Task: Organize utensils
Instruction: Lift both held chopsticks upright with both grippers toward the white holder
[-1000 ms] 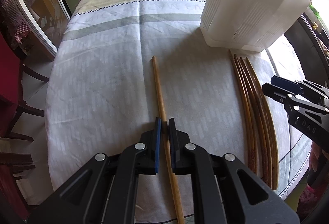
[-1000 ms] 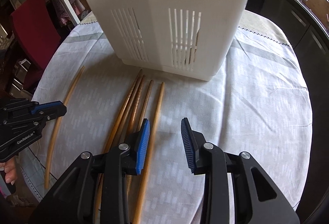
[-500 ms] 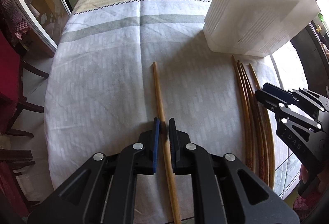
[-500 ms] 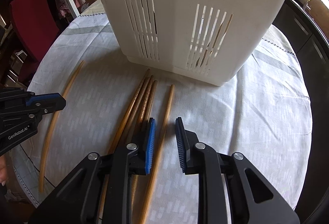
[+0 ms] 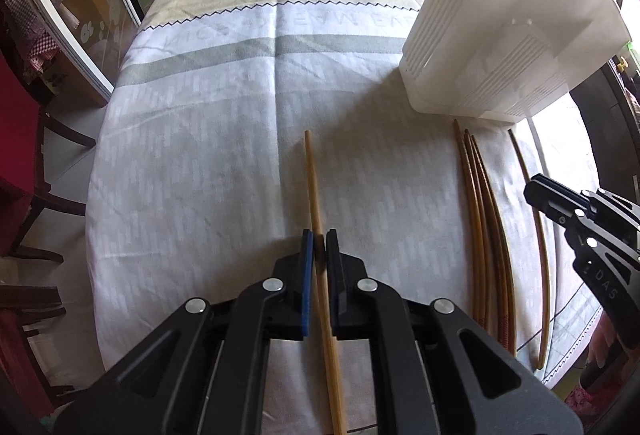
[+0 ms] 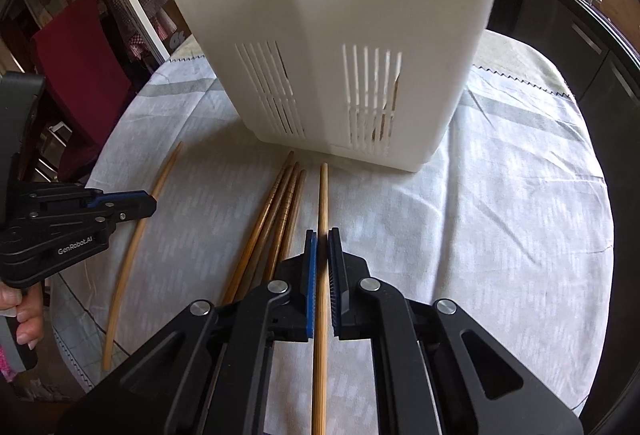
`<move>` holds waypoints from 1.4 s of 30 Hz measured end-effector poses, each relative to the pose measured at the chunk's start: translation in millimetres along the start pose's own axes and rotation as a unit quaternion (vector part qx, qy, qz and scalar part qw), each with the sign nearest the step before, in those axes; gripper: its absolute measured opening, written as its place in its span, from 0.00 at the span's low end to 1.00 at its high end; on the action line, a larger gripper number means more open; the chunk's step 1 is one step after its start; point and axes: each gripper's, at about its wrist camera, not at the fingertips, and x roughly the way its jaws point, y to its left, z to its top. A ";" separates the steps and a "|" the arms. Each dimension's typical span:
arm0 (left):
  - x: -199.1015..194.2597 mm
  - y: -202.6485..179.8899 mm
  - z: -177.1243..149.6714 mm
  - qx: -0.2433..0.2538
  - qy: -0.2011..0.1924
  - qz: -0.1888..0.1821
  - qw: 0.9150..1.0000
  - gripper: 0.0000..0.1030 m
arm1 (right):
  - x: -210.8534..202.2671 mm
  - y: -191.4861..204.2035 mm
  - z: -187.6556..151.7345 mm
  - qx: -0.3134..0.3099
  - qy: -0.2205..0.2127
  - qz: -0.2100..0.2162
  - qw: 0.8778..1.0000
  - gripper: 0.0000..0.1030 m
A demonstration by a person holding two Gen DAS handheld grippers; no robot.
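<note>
Pale patterned tablecloth (image 5: 192,163) covers a rounded table in a kitchen, with green drawers at the far end and red chairs to the left. On the cloth stands a tall white slotted utensil holder (image 6: 332,35), and thin wooden chopsticks lie in front of it, all pointing lengthwise toward its base.

Left gripper (image 5: 320,255) has its blue-padded jaws nearly closed around a lone pale chopstick (image 5: 314,187), which lies well apart from the others, to their left. Whether the pads are actually pressing it or it still rests on the cloth cannot be told. Its long axis runs straight ahead between the fingers, away from the person, and the holder sits ahead and to the right of it.

Right gripper (image 6: 322,255) is clenched on a second chopstick (image 6: 322,195), the rightmost one, which lies just beside a bundle of three darker chopsticks (image 6: 276,219). This stick also runs straight along the fingers, its far tip close to the holder's base. Through the slots something wooden already shows inside the holder.

Judging from this, the right hand is nearer the holder: its stick points almost directly at it and would need tipping upright and lifting over the tall rim. The left stick would have to travel across to the right first
</note>
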 end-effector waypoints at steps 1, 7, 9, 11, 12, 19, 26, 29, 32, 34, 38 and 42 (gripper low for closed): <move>-4.4 0.0 0.3 0.001 -0.006 -0.001 1.000 0.06 | -8.6 -3.7 -0.1 0.002 -0.008 0.004 1.000 0.06; -47.0 -1.8 -4.6 0.013 -0.057 -0.007 0.998 0.06 | -68.0 -15.9 -4.1 0.010 -0.065 0.025 0.998 0.06; -62.2 -4.7 -9.4 0.016 -0.074 -0.010 0.997 0.06 | -87.7 -18.4 -6.2 0.012 -0.085 0.031 0.996 0.06; -78.2 -5.6 -14.4 0.020 -0.092 -0.012 0.995 0.06 | -107.0 -21.0 -9.3 0.013 -0.105 0.036 0.994 0.06; -85.1 -6.1 -19.1 0.022 -0.101 -0.013 0.995 0.06 | -116.4 -21.8 -11.8 0.012 -0.115 0.037 0.993 0.06; -126.8 -13.4 -45.9 0.039 -0.152 -0.016 0.987 0.06 | -157.5 -19.5 -35.5 0.007 -0.156 0.042 0.987 0.06; -160.0 -19.1 -69.1 0.046 -0.195 -0.017 0.979 0.06 | -183.3 -23.8 -55.1 0.018 -0.181 0.053 0.982 0.06; -170.6 -22.6 -75.7 0.052 -0.209 -0.016 0.976 0.06 | -189.4 -22.1 -60.5 0.017 -0.186 0.051 0.981 0.06; -174.2 -25.4 -80.7 0.057 -0.212 -0.016 0.975 0.06 | -193.7 -19.8 -63.1 0.015 -0.190 0.051 0.980 0.06; -175.6 -27.1 -82.8 0.060 -0.213 -0.016 0.975 0.06 | -196.8 -18.3 -64.8 0.014 -0.193 0.051 0.980 0.06; -175.4 -27.8 -83.6 0.059 -0.213 -0.018 0.975 0.06 | -199.4 -15.2 -65.4 0.008 -0.194 0.051 0.980 0.06; -175.8 -27.3 -83.7 0.058 -0.213 -0.019 0.975 0.06 | -199.3 -13.5 -66.0 0.004 -0.192 0.049 0.980 0.06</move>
